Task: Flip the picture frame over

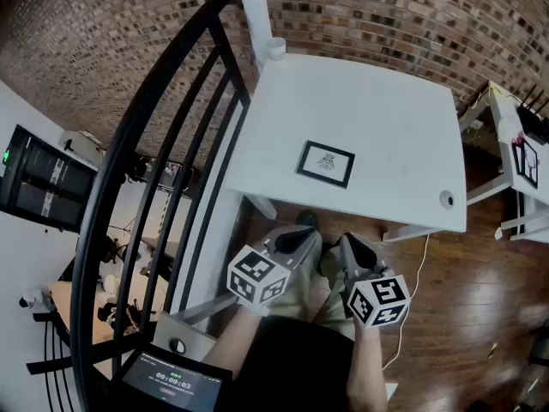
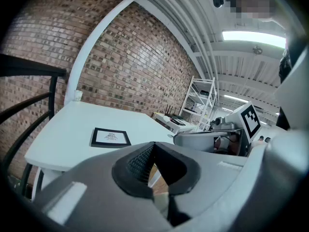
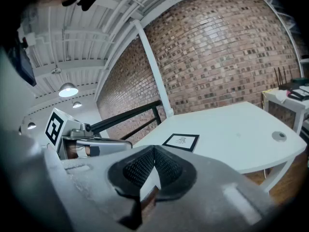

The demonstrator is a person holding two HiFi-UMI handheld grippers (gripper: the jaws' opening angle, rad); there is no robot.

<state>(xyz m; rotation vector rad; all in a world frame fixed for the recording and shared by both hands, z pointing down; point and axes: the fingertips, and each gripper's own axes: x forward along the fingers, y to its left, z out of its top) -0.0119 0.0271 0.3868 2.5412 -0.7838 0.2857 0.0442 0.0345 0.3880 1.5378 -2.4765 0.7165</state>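
**Both claws closed, frame lying apart on the table**

Head view: the grey left gripper (image 1: 302, 235) and grey right gripper (image 1: 350, 244) hang side by side, short of the white rectangular table's (image 1: 377, 101) near edge. The black rectangular picture frame (image 1: 326, 162) lies flat, drawing up, near that edge.

Left gripper view: jaws together, empty, picture frame (image 2: 110, 137) ahead.

Right gripper view: jaws together, empty, picture frame (image 3: 181, 141) ahead
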